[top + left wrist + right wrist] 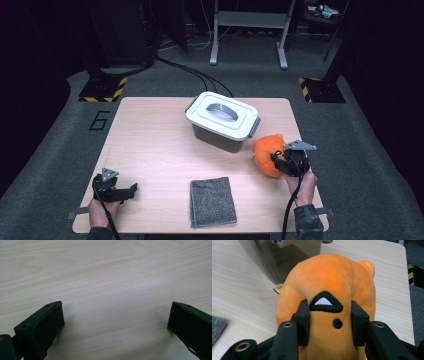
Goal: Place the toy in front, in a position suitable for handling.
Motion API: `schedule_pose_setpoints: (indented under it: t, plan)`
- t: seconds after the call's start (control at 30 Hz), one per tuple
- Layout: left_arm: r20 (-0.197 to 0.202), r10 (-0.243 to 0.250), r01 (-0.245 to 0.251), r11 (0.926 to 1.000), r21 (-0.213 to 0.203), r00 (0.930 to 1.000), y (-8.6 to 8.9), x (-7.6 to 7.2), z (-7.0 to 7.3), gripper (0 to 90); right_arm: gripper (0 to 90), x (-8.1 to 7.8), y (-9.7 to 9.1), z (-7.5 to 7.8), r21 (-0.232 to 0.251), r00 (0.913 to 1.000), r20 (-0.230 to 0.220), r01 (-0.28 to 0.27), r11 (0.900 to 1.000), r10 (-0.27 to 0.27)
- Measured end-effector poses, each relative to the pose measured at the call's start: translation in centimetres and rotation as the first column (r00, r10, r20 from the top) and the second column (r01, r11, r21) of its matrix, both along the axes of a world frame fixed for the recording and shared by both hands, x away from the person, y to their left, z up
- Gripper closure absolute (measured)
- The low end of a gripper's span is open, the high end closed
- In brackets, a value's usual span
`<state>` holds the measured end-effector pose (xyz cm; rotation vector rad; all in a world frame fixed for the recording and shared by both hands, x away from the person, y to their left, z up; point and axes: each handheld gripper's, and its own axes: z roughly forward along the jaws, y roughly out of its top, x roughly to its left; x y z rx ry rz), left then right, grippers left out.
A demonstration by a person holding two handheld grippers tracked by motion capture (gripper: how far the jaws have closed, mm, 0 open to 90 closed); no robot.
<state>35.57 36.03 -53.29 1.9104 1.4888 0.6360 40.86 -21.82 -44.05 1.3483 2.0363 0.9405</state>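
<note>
An orange plush toy with a black stitched triangle and dot sits at the right side of the table, next to the box. My right gripper is shut on the orange plush toy; both black pads press into its soft sides. Close behind the toy stands a grey box with a white handled lid. My left gripper lies low near the table's front left corner, its jaws wide open over bare wood with nothing between them.
A folded grey cloth lies at the front middle of the wooden table. The box wall rises just beyond the toy. Cables cross the floor behind the table, and hazard-striped stand feet sit at both back corners.
</note>
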Motion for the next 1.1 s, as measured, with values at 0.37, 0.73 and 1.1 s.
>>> schedule_pose_setpoints:
  t: [0.37, 0.73, 1.1]
  plan:
    - [0.0, 0.0, 0.0, 1.0, 0.0, 1.0, 0.0, 0.0, 0.0, 0.2, 56.4, 2.0, -0.2, -0.7, -0.004, 0.9983, -0.002, 0.059, 0.9983, -0.059]
    - [0.0, -0.001, 0.001, 1.0, 0.0, 1.0, 0.0, 0.0, 0.0, 0.3, 38.8, 2.8, -0.4, -1.9, 0.01, 0.9957, -0.037, 0.085, 0.9963, -0.085]
    - [0.0, -0.001, 0.001, 1.0, 0.0, 1.0, 0.0, 0.0, 0.0, 0.3, 13.5, 0.9, -0.7, 0.8, 0.085, 0.9996, 0.013, 0.025, 0.9961, -0.026]
